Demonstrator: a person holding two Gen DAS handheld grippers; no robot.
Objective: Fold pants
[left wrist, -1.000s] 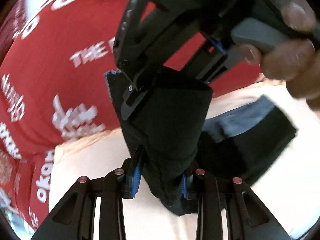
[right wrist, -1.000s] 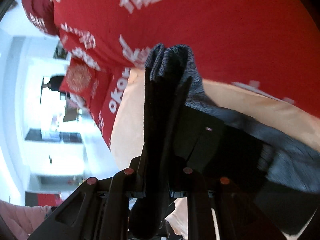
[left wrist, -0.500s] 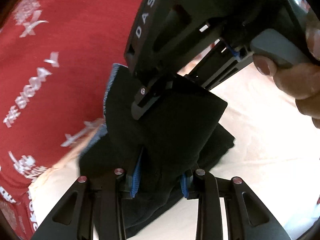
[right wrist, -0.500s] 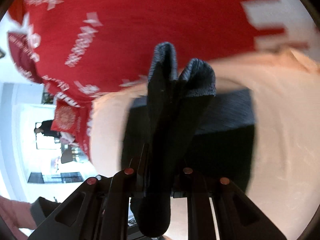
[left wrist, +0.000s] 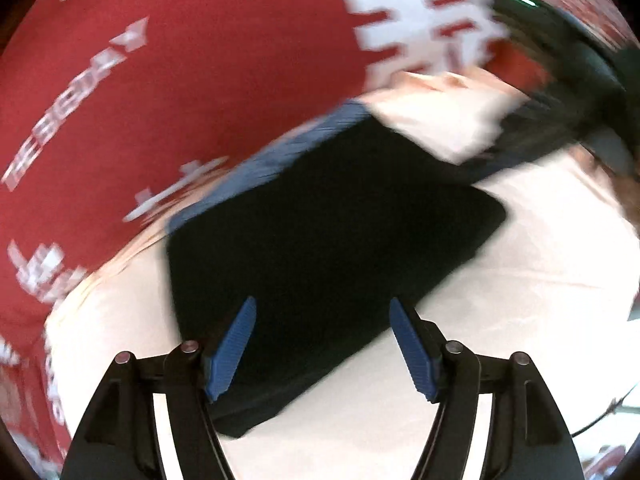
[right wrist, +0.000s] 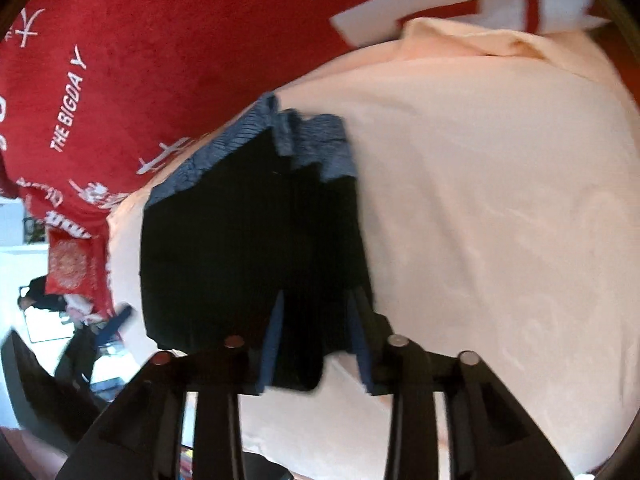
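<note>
We see a pale peach cloth [right wrist: 500,220] spread over the work surface, creased near its far corner. Behind it hangs a red fabric [right wrist: 160,40] printed with white lettering — and at the left edge, a bright white room [right wrist: 16,240], blurred.

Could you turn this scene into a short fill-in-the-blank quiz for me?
1. The folded pants are mostly ____ in colour, with a blue-grey waistband.
2. The pants lie on a pale ____-coloured cloth.
3. The fingers of the left tool stand ____, with nothing clamped between them.
4. The fabric behind the pants is ____ with white lettering.

Missing words: black; peach; open; red
</note>
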